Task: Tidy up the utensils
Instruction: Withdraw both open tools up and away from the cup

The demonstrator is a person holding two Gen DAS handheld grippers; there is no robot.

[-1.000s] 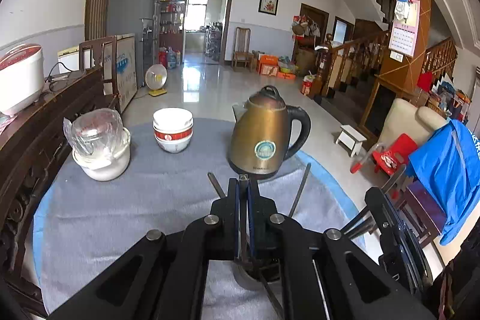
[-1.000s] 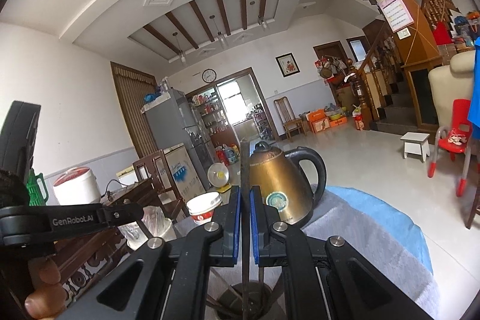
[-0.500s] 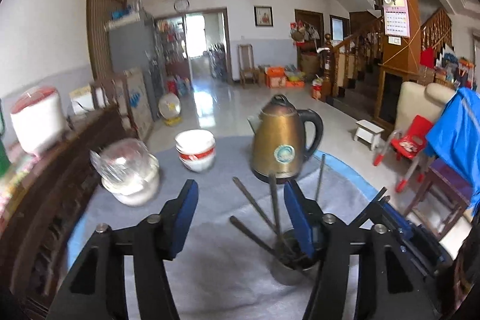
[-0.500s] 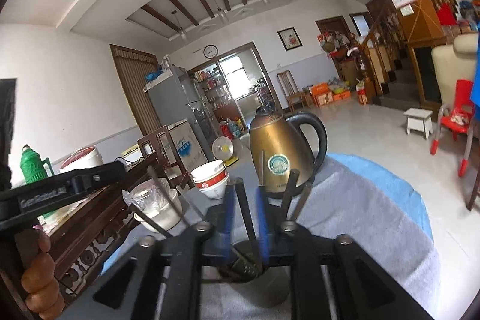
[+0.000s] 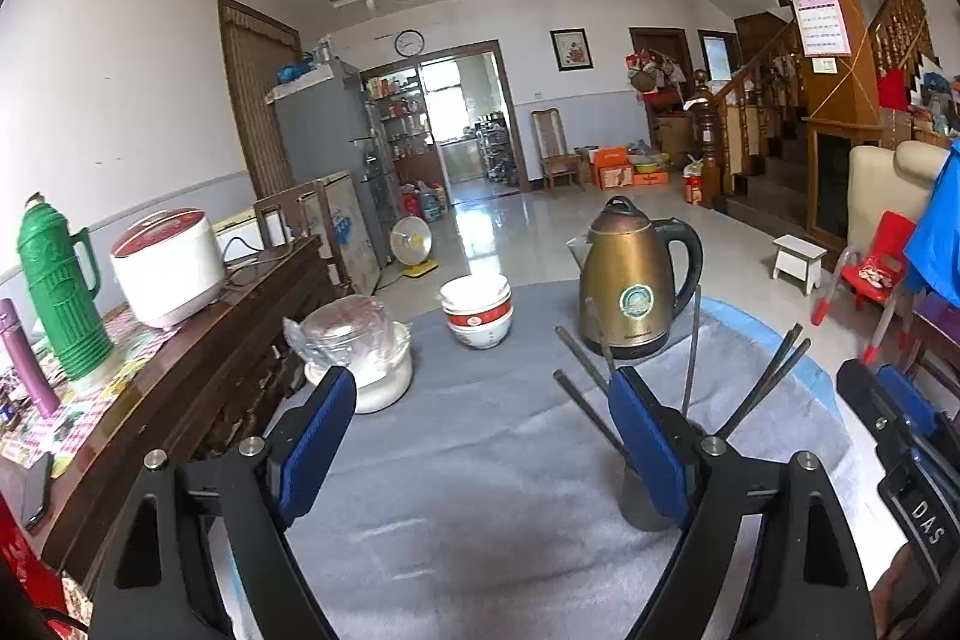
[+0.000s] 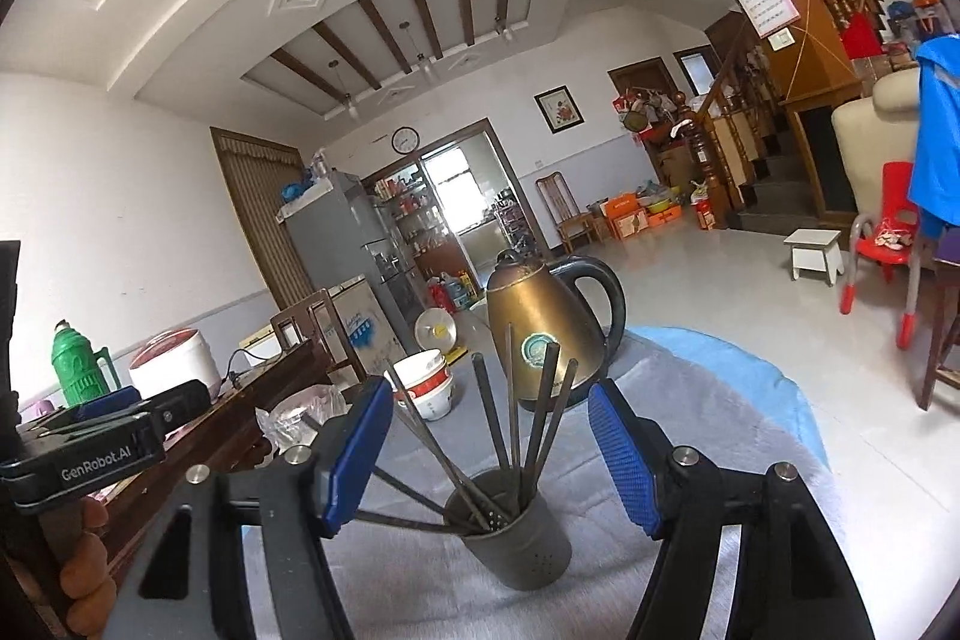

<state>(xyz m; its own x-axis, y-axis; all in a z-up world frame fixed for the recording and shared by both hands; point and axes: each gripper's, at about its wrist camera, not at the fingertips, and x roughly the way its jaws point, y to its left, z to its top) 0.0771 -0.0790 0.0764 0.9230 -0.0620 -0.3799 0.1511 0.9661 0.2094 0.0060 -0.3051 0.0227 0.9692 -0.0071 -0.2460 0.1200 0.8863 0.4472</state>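
On the near, grey-clothed table, dark slender chopsticks stand fanned in a grey metal perforated cup. Left tongs and right tongs, just opened, grasp nothing. Placing seems done; next, retreat or fetch remaining utensils.

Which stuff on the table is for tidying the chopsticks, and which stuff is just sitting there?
For the job:
- chopsticks, standing in the holder
- grey holder cup
- left gripper and right gripper, both open, holding nothing

Just sitting there:
- gold kettle
- stacked bowls
- white pot under plastic wrap
- rice cooker
- green flask
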